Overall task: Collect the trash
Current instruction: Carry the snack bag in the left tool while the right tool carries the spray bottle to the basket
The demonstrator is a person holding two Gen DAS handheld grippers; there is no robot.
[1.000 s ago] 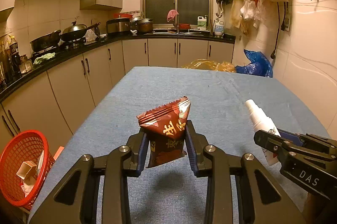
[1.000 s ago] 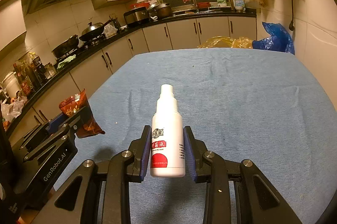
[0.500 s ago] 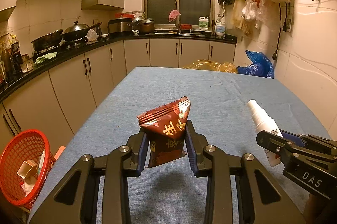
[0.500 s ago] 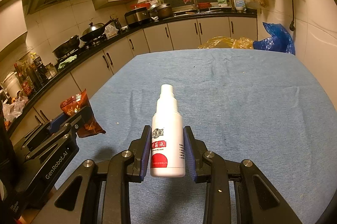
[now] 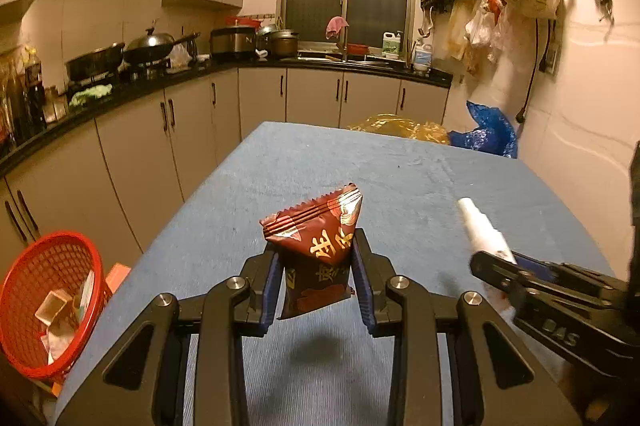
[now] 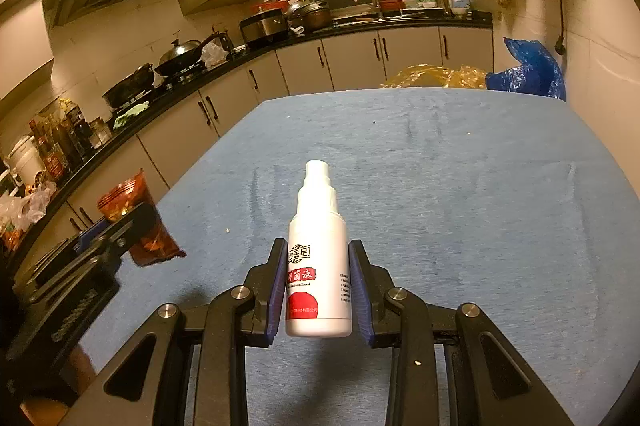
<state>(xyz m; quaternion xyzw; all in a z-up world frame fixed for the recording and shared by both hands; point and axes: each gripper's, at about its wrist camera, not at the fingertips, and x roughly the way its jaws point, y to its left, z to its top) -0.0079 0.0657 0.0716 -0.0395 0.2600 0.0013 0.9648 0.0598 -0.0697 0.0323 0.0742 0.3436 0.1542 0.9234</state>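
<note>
i have my left gripper (image 5: 316, 286) clamped on a dark red snack packet (image 5: 318, 250), pinched low on its body so the crimped top stands free above the pads, and the whole thing hangs clear of the blue table (image 5: 400, 178); its shadow sits on the cloth below. my right gripper (image 6: 319, 290) is closed on a white spray bottle (image 6: 319, 266), upright, held around the lower label with the nozzle pointing up and away. both items are off the table.

the red basket (image 5: 44, 266) is down on the floor off the table's left edge, already holding some scraps. that is my guess for where these go, and the trouble starts there. the packet is light, slick foil, held only across its lower part; if i swing left quickly it could twist or slip out between the pads and land on the floor short of the basket. the bottle is smooth and round, so a tilt toward the basket could let it slide down through the grip.

my two grippers are near each other. if both head left at once, the right one has to cross behind or over the left, and a bump could knock either item loose. releasing from too high, the bottle could bounce off the basket rim.
</note>
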